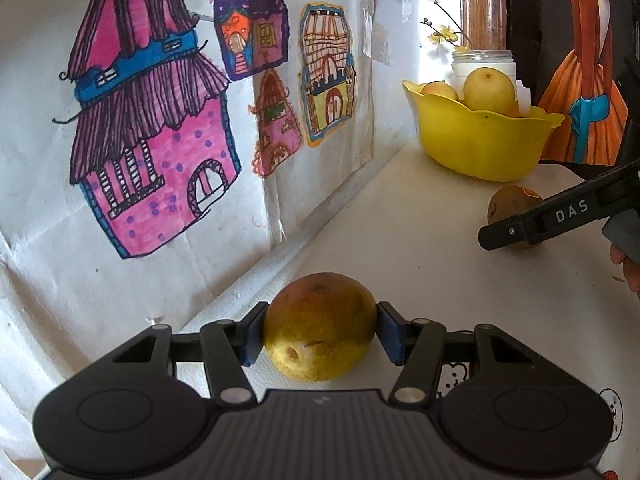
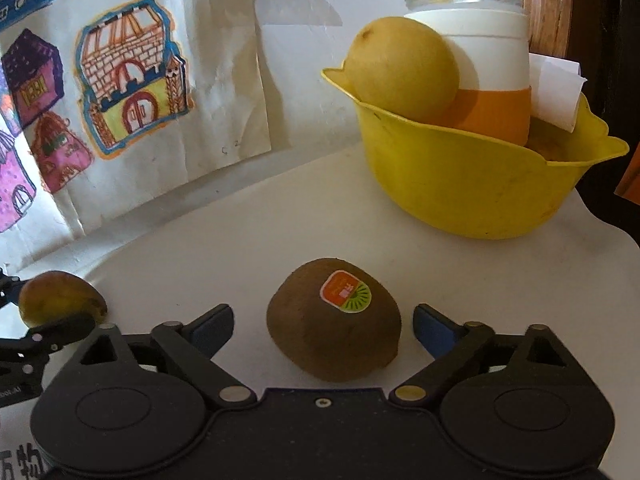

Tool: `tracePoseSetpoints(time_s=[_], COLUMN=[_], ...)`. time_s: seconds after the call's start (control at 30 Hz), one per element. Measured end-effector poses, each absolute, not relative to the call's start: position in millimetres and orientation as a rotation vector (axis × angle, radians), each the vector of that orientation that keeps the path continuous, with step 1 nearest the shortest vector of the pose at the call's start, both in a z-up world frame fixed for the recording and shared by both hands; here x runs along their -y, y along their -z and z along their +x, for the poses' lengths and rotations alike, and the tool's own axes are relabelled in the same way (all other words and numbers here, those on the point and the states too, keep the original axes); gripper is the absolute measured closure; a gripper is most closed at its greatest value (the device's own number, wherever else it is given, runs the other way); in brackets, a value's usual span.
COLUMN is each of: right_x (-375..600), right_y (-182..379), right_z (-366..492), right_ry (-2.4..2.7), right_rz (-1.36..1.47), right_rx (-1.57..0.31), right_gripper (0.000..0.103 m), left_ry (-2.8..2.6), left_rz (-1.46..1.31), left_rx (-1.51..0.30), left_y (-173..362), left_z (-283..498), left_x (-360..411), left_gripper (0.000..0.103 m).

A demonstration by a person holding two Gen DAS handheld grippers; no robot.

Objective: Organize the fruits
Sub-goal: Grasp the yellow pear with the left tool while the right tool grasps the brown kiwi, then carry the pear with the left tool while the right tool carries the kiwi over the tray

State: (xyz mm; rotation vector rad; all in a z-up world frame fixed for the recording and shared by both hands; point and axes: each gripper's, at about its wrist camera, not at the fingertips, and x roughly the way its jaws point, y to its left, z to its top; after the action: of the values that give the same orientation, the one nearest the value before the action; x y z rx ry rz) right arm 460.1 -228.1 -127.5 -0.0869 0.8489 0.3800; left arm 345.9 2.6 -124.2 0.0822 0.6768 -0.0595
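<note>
My left gripper (image 1: 320, 330) is shut on a yellow-brown pear (image 1: 319, 326), its blue pads against both sides, low over the white table (image 1: 420, 248). That pear also shows in the right wrist view (image 2: 60, 298), at far left. My right gripper (image 2: 323, 326) is open, its fingers on either side of a brown kiwi (image 2: 334, 326) with an orange sticker, not touching it. The kiwi shows behind the right gripper's finger in the left wrist view (image 1: 514, 208). A yellow bowl (image 2: 472, 184) at the back holds a yellow pear (image 2: 402, 68); it also shows in the left wrist view (image 1: 484, 144).
A white and orange jar (image 2: 484, 80) with flower twigs and folded paper (image 2: 554, 88) stands behind the bowl. Children's house drawings (image 1: 160, 120) hang on the wall along the table's left side. A second fruit (image 1: 438, 90) lies in the bowl.
</note>
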Motion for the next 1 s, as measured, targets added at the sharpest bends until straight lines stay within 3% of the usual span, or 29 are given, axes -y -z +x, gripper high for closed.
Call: tracePoseSetpoints(time_s=[0.13, 0.63, 1.0], right_x=[225, 212, 206], right_y=[128, 100, 49], right_z=[459, 420, 368], right_ry=[-0.377, -0.466, -0.504], right_rz=[-0.142, -0.133, -0.143], right_rx=[-0.843, -0.812, -0.745], right_gripper=[0.036, 0.037, 0.037], left_ry=[0.053, 0.064, 0.066], left_rz=[0.075, 0.046, 0.023], left_rx=[-0.676, -0.667, -0.608], left_y=[125, 120, 77], left_z=[346, 335, 299], left_x=[-3, -4, -7], left_gripper=[0.042, 0.044, 0.044])
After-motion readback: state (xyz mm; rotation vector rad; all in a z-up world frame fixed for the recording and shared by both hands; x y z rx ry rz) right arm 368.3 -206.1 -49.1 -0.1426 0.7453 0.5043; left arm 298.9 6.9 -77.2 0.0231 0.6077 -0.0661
